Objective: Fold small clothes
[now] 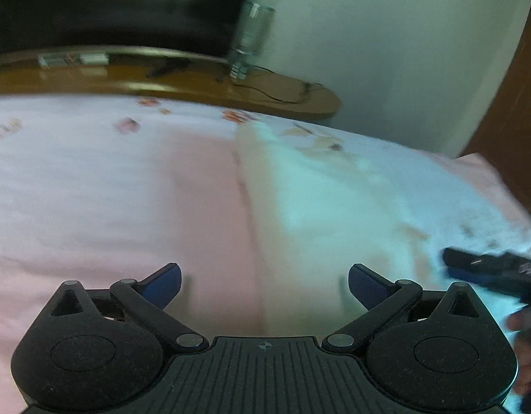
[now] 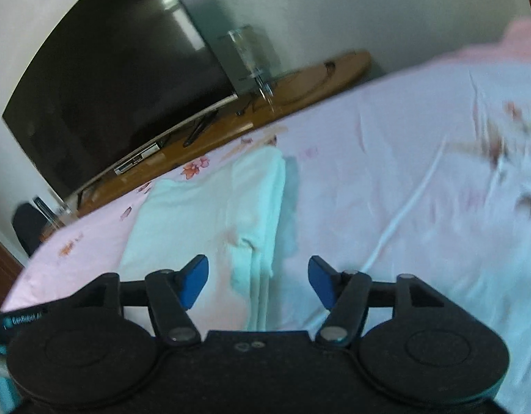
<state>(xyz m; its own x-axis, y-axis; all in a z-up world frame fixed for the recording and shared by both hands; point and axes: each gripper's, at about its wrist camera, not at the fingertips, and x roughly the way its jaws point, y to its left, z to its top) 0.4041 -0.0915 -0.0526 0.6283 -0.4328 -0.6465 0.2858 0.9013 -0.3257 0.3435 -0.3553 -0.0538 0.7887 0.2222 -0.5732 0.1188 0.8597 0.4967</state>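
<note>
White folded cotton garment (image 2: 210, 207) lies blurred on the pink flowered bedsheet (image 2: 369, 179); we cannot make out its seams or what kind of piece it is. From the left wrist view its near end runs under our left gripper (image 1: 264, 284), whose blue pads are spread wide above the cloth edge, pinching nothing. Our right gripper (image 2: 258, 281) hangs over the garment's right-hand edge, pads likewise parted and empty. Far off, a dark television screen (image 2: 103, 93) stands on a brown wooden shelf (image 1: 196, 84), cut off at the left.
</note>
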